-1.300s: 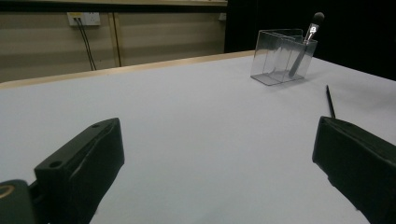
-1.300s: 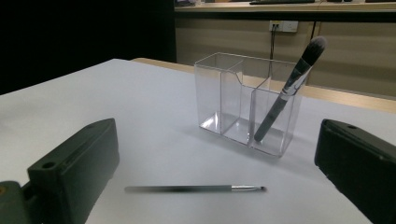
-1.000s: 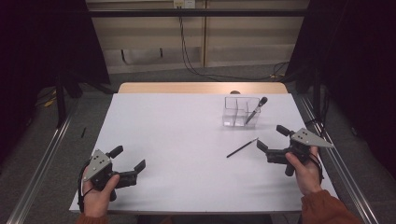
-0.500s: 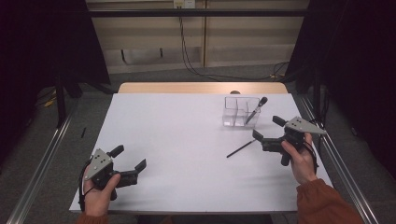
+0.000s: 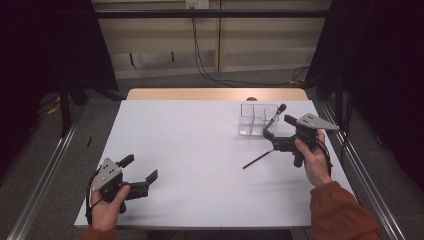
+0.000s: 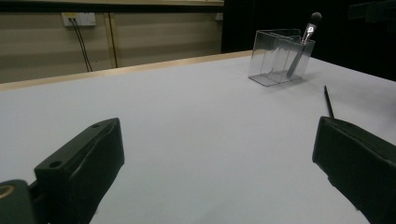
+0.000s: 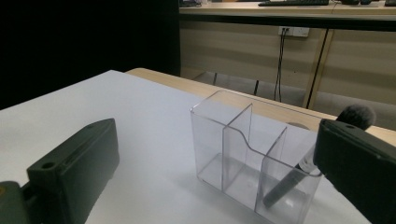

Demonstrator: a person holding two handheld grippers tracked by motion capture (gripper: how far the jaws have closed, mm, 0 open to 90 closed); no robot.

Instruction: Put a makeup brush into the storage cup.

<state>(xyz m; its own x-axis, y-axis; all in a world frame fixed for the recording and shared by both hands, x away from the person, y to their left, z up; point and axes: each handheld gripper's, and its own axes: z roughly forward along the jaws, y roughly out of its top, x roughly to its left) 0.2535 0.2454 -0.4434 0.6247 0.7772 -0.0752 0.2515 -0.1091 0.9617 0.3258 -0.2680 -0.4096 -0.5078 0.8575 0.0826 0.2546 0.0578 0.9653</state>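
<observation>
High view: right gripper spread beside organizer near table's right edge.

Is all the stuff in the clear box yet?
Not yet. One brush already stands in the clear box. The right gripper, jaws open, holds nothing and sits near the box. A thin dark stick lies on the table, waiting to go in.

Left hand-held gripper: jaws spread wide above the white surface.
Clear organizer stands far ahead, right of centre, holding one tilted brush; thin black stick lies just beyond the right jaw.
</observation>
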